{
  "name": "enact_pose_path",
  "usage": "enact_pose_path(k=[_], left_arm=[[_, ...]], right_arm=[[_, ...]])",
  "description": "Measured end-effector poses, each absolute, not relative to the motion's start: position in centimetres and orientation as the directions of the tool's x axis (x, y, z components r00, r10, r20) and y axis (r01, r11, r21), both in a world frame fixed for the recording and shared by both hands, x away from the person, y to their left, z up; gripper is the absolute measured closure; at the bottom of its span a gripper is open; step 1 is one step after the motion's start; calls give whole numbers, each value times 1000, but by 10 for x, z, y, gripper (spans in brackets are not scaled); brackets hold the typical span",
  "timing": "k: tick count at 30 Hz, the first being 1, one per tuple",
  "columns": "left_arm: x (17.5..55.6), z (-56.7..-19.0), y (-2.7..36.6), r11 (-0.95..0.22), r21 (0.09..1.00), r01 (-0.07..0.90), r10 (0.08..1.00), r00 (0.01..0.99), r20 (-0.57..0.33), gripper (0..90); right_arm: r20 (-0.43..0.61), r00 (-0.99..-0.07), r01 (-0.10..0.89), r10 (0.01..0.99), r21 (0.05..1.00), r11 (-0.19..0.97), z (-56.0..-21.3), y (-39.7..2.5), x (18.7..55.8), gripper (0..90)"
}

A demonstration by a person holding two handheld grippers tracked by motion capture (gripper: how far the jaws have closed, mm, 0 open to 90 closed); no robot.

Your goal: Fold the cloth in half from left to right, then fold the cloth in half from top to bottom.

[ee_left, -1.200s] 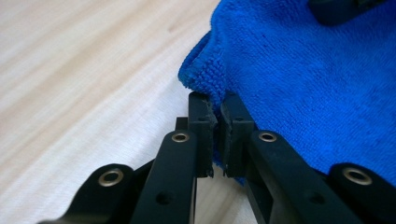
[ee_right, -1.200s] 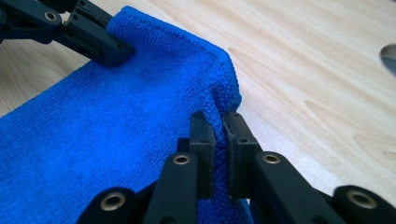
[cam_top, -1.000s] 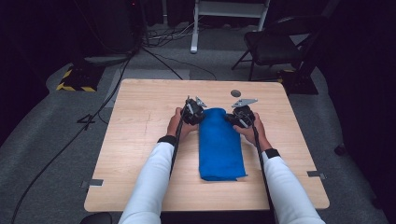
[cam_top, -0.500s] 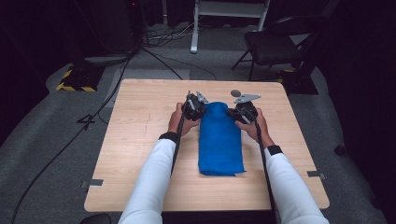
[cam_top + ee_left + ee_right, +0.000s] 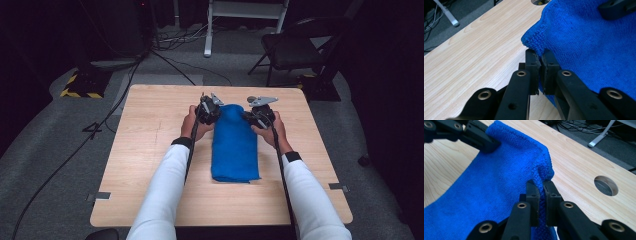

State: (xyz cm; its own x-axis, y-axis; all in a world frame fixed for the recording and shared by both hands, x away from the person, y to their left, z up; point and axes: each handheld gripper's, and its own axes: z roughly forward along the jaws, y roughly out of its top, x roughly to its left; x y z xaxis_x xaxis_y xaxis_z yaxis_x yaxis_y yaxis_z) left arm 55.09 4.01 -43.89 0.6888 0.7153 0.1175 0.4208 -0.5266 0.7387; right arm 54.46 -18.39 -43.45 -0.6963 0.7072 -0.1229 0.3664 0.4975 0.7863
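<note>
High view | left tool [image 5: 209, 111] pinching blue towel [image 5: 234, 145] corner | right tool [image 5: 259, 116] pinching opposite corner

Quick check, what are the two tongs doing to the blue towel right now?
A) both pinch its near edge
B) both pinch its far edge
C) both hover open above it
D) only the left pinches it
B: left tongs and right tongs each have jaws shut on the towel at its far corners.

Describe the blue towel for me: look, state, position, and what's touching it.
The blue towel is looped microfibre terry, folded into a long strip lying lengthwise on the wooden table. Its far end is bunched and raised slightly. The left gripper pinches its far left corner, the right gripper its far right corner; both fingers are shut on the cloth.
</note>
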Motion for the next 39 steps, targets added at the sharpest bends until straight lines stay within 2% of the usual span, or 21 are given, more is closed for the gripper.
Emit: enact_pose_path(k=[19,29,39], left_arm=[[534,-424,46,-539,757,370,683,718,136,857],[548,-417,46,-530,762,373,702,697,147,857],[545,-407,49,-530,772,350,704,689,171,856]], right_arm=[[-133,-716,319,686,811,491,-419,-188,525,854],[-148,-704,322,695,806,498,-413,-183,541,854],[-161,-707,298,689,816,496,-405,-180,538,853]])
